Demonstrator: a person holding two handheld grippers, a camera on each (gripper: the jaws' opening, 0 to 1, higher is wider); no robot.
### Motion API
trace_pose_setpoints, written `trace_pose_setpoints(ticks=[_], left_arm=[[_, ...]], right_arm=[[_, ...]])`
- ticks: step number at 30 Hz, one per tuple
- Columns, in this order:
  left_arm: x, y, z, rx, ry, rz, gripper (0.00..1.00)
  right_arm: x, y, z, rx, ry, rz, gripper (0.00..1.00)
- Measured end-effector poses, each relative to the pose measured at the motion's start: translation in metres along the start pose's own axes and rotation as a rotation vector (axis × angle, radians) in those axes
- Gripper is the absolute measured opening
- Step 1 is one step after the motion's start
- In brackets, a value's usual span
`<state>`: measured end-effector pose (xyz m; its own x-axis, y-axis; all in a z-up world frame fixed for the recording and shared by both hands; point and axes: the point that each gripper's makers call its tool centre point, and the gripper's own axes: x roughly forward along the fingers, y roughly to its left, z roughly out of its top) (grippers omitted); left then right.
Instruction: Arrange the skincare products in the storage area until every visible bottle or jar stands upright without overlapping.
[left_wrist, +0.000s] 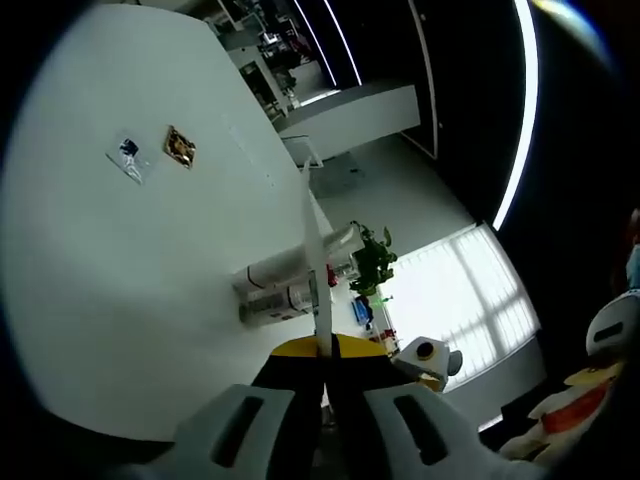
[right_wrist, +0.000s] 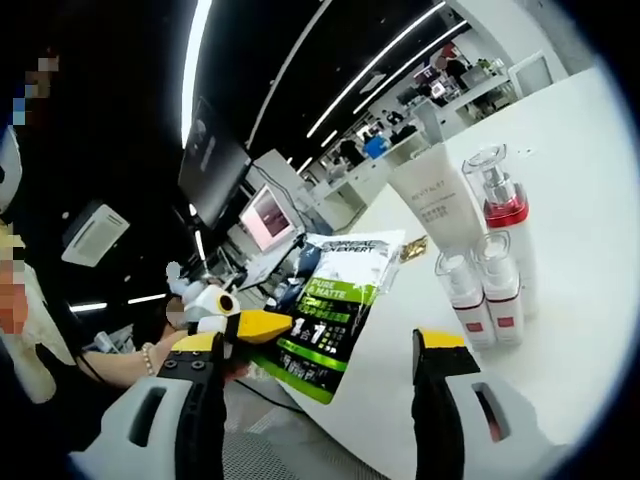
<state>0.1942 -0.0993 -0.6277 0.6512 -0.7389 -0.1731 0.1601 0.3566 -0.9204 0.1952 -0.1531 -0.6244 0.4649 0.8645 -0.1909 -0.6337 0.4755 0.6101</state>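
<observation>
In the left gripper view, the left gripper (left_wrist: 325, 375) is clenched on a thin flat sachet (left_wrist: 320, 300), seen edge-on, which rises from between the yellow-tipped jaws. Beyond it, on the white table (left_wrist: 120, 300), stand a white tube (left_wrist: 300, 260) and a clear-capped bottle (left_wrist: 280, 302), close beside each other (both appear sideways because the view is rolled). Two small packets (left_wrist: 155, 153) lie well apart from them on the table.

In the right gripper view, the right gripper (right_wrist: 330, 345) is released, jaws wide apart and holding nothing. The sachet (right_wrist: 335, 310), green and white, is held by the left gripper (right_wrist: 255, 325) at the table edge. The white tube (right_wrist: 435, 205), a red-collared pump bottle (right_wrist: 500, 205) and two small bottles (right_wrist: 480, 295) stand upright, grouped together.
</observation>
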Motion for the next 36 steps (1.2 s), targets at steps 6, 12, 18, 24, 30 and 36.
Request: trace_pose_setpoints(ticks=[6, 12, 18, 24, 30, 36], left_arm=[[0.003, 0.008, -0.001, -0.004, 0.013, 0.019, 0.00], [0.008, 0.017, -0.002, -0.007, 0.030, 0.041, 0.00], [0.014, 0.027, -0.002, -0.012, 0.045, 0.064, 0.00], [0.019, 0.039, 0.000, -0.020, 0.052, 0.091, 0.00], [0.024, 0.047, -0.001, -0.007, 0.077, 0.112, 0.00], [0.031, 0.058, -0.003, -0.001, 0.100, 0.133, 0.00]], right_arm=[[-0.005, -0.011, -0.005, -0.020, 0.018, -0.046, 0.88], [-0.010, -0.024, -0.012, -0.037, 0.040, -0.086, 0.94], [-0.015, -0.037, -0.015, -0.080, 0.059, -0.134, 0.99], [-0.023, -0.047, -0.018, -0.130, 0.086, -0.177, 1.00], [-0.034, -0.061, -0.023, -0.136, 0.081, -0.236, 1.00], [-0.035, -0.061, -0.022, -0.141, 0.084, -0.257, 1.00]])
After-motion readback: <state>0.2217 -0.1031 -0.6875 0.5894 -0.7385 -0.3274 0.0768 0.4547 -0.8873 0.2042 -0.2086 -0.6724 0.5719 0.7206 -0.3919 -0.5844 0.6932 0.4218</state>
